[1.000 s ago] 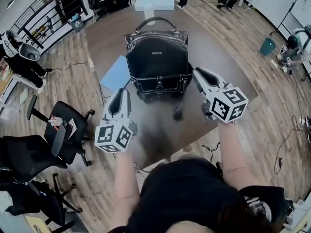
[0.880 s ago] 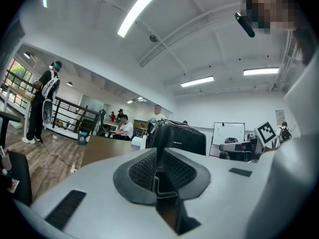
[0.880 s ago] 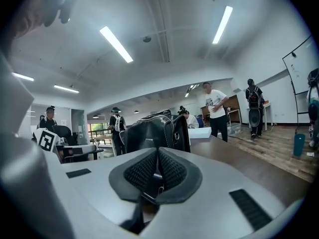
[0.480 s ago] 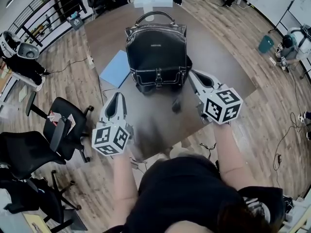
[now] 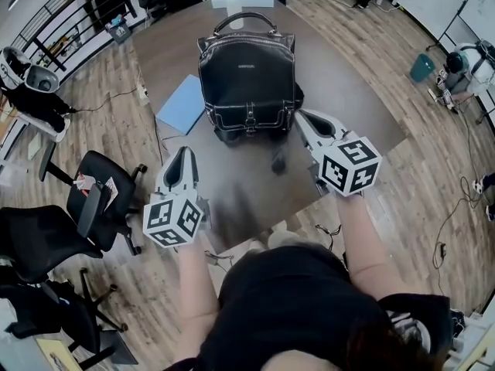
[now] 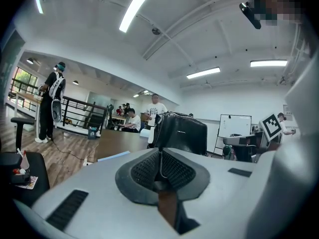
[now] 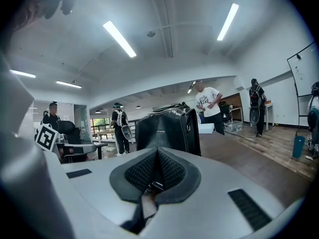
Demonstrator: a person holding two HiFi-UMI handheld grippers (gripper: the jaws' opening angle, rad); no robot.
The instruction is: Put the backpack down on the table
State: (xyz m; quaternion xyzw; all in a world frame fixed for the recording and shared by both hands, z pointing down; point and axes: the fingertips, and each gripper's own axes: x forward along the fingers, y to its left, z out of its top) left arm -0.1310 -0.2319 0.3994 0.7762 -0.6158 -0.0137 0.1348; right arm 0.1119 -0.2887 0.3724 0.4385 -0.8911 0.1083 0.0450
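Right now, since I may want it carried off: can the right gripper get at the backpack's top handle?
Probably yes. The handle arches free atop the upright backpack with nothing over it. The right gripper sits beside the backpack's lower corner, jaws shut, so it must open first.

The left gripper is at the near left, pointing away from the person and almost level. Its jaws are pressed together with nothing between them. The right gripper reaches farther out on the right, its jaws likewise closed and empty. The left forearm and the right forearm both stretch forward from the torso.
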